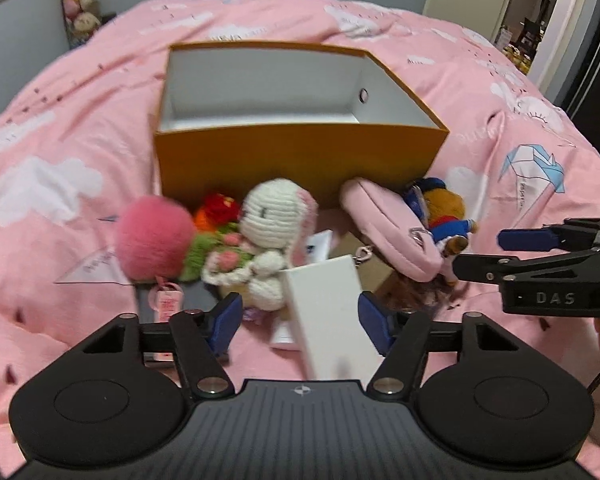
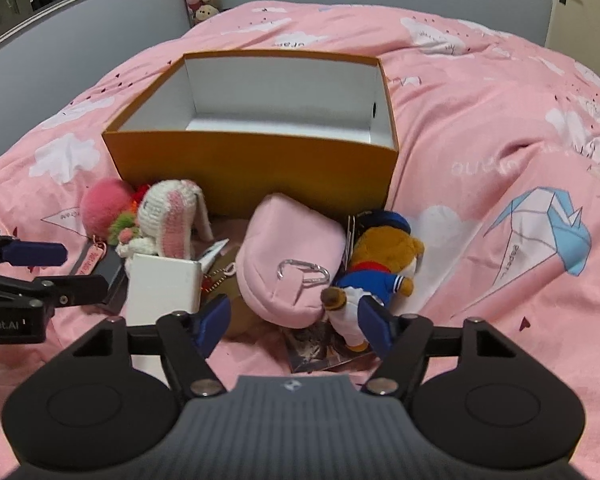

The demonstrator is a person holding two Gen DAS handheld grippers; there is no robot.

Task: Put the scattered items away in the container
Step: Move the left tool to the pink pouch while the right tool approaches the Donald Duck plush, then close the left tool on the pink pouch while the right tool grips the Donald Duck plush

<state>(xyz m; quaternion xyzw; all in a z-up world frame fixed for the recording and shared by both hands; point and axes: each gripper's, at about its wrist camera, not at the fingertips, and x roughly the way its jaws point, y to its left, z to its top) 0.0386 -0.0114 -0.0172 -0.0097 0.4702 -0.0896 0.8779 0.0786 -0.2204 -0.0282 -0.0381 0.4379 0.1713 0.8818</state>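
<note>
Orange box sits empty on the pink bedspread. Left gripper straddles a white box, right gripper a bear's leg; neither is visibly pinching.

The orange box looks like matt cardboard with a smooth white lining. The bunny is knitted yarn, the pink ball fuzzy, perhaps felted. The pink pouch is soft cloth with a shiny metal clip. The bed cover is printed cotton-like fabric.
</note>
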